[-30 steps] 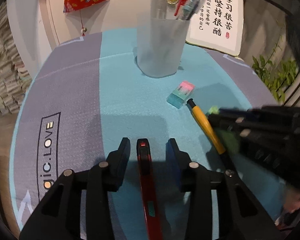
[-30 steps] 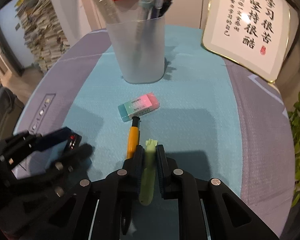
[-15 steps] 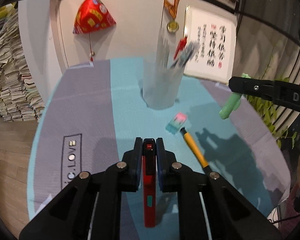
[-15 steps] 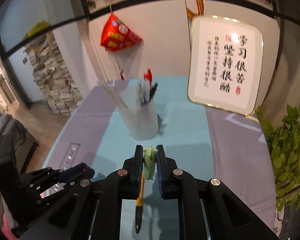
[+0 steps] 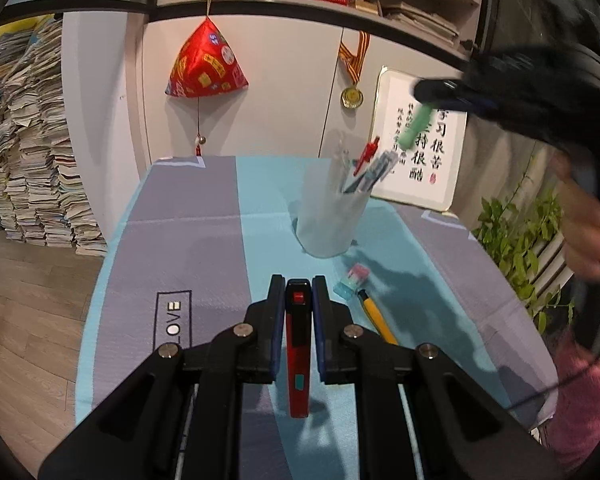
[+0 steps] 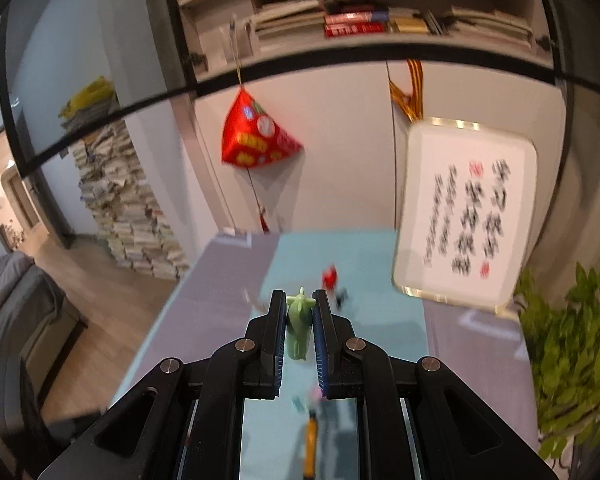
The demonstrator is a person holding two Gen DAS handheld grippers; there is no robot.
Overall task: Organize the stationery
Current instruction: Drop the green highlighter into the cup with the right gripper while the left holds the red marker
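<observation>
My left gripper (image 5: 298,298) is shut on a red pen (image 5: 298,360), lifted above the table mat. Ahead of it stands a frosted pen cup (image 5: 332,216) with several pens in it. A pink-and-teal eraser (image 5: 352,278) and a yellow pen (image 5: 376,316) lie on the mat just right of my left fingers. My right gripper (image 6: 300,304) is shut on a light green pen (image 6: 298,328), held high above the cup. In the left wrist view the right gripper (image 5: 440,94) and its green pen (image 5: 416,126) hang above the cup, blurred. The yellow pen (image 6: 310,448) shows below.
A framed calligraphy board (image 5: 420,152) leans at the back right of the table. A red pyramid ornament (image 5: 206,64) and a medal (image 5: 352,96) hang on the wall. A potted plant (image 5: 520,240) stands right of the table, paper stacks (image 5: 24,160) left. A person's hand (image 5: 584,216) holds the right gripper.
The left jaws closed on the red pen and lifted it off the mat. The right gripper rose with the green pen from the mat to well above the cup.
</observation>
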